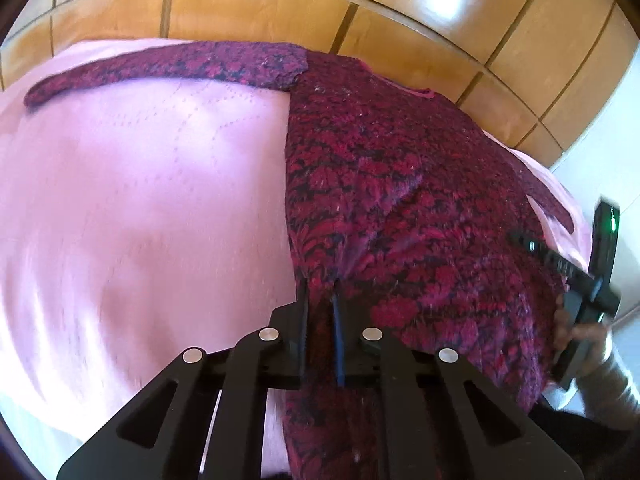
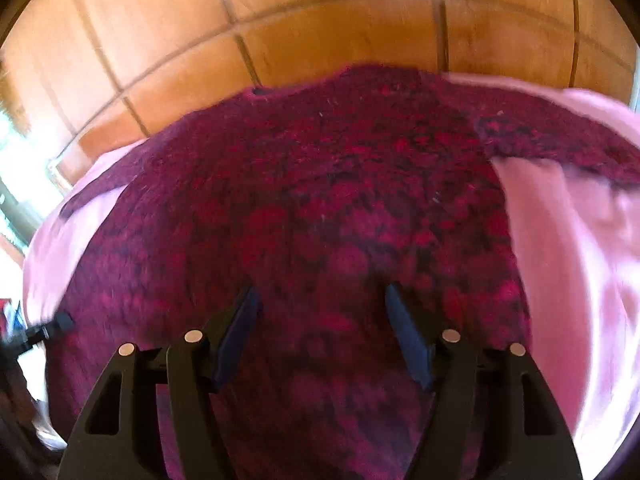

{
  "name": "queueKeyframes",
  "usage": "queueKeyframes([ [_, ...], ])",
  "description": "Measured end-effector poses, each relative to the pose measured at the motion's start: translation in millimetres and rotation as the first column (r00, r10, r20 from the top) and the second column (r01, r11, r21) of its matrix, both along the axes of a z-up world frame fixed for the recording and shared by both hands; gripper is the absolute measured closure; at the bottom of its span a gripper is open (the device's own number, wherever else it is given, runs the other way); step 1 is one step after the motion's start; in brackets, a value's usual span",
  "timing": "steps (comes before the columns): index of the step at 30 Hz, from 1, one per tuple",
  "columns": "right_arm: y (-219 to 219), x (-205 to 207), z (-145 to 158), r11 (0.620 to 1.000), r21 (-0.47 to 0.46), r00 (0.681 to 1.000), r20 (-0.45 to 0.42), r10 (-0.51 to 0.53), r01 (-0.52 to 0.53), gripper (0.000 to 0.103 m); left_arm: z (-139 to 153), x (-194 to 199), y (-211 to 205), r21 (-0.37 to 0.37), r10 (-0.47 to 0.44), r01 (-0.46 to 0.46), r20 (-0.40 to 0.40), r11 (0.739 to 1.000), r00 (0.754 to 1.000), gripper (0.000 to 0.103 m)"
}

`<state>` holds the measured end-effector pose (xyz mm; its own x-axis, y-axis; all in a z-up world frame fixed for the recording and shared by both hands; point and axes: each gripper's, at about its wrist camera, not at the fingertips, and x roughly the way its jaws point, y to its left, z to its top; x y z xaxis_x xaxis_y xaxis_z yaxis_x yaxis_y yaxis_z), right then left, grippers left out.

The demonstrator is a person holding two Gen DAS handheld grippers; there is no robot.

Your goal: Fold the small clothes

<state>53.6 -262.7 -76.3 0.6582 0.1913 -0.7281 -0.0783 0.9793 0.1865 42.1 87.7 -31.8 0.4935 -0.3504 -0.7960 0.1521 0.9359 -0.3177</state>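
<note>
A dark red and magenta knit sweater (image 1: 400, 184) lies spread on a pink bedspread (image 1: 140, 200). One sleeve (image 1: 160, 68) stretches out to the far left. My left gripper (image 1: 322, 296) is shut on the sweater's near hem, which bunches between its fingers. The right gripper (image 1: 576, 280) shows at the right edge of the left wrist view, held in a hand. In the right wrist view the sweater (image 2: 320, 208) fills the middle, and my right gripper (image 2: 320, 300) is open just above the fabric with nothing between its fingers. The view is blurred.
Wooden wardrobe panels (image 1: 320, 8) stand behind the bed, also in the right wrist view (image 2: 320, 20). A white wall (image 1: 612, 152) is at the right. Pink bedspread (image 2: 580, 260) shows to the right of the sweater.
</note>
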Motion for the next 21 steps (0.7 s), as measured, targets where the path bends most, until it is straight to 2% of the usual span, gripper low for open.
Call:
queueKeyframes([
  [2, 5, -7, -3, 0.996, -0.082, 0.999, 0.037, 0.034, -0.030, 0.036, 1, -5, -2, 0.034, -0.012, 0.011, 0.006, 0.999, 1.000, 0.095],
  [4, 5, -7, -5, 0.997, -0.076, 0.999, 0.028, 0.035, -0.033, 0.036, 5, -4, -9, 0.090, -0.037, 0.035, 0.016, 0.995, 0.999, 0.095],
  [7, -1, 5, 0, 0.999, -0.022, 0.999, -0.034, 0.031, -0.032, 0.034, 19, -1, -13, 0.118, -0.051, 0.045, 0.049, 0.992, 0.998, 0.093],
  [8, -2, 9, 0, 1.000, 0.000, 0.998, -0.049, 0.031, -0.031, 0.034, 25, -1, -15, 0.140, -0.048, 0.037, 0.081, 0.990, 0.996, 0.093],
  [10, -17, 9, 11, 0.995, 0.102, 0.997, -0.081, 0.021, -0.013, 0.034, 41, 2, -18, 0.146, -0.055, 0.033, 0.148, 0.989, 0.988, 0.093],
  [12, -34, 12, 24, 0.983, 0.182, 0.998, -0.064, -0.027, 0.038, 0.034, 56, 12, -22, 0.119, -0.046, 0.022, 0.203, 0.993, 0.978, 0.083],
  [14, -70, 10, 37, 0.951, 0.283, 0.992, -0.036, -0.119, 0.124, 0.034, 61, 23, -27, 0.082, -0.047, 0.030, 0.215, 0.996, 0.976, 0.065],
  [16, -118, 12, 41, 0.893, 0.376, 0.967, -0.039, -0.250, 0.246, 0.034, 60, 37, -36, 0.035, -0.038, 0.032, 0.207, 0.999, 0.978, 0.058],
  [19, -184, 13, 34, 0.788, 0.452, 0.899, -0.078, -0.432, 0.418, 0.035, 51, 52, -57, 0.016, -0.053, 0.051, 0.186, 0.999, 0.981, 0.058],
  [21, -234, 13, 23, 0.686, 0.489, 0.824, -0.134, -0.551, 0.538, 0.041, 43, 60, -72, 0.039, -0.079, 0.074, 0.166, 0.997, 0.983, 0.058],
])
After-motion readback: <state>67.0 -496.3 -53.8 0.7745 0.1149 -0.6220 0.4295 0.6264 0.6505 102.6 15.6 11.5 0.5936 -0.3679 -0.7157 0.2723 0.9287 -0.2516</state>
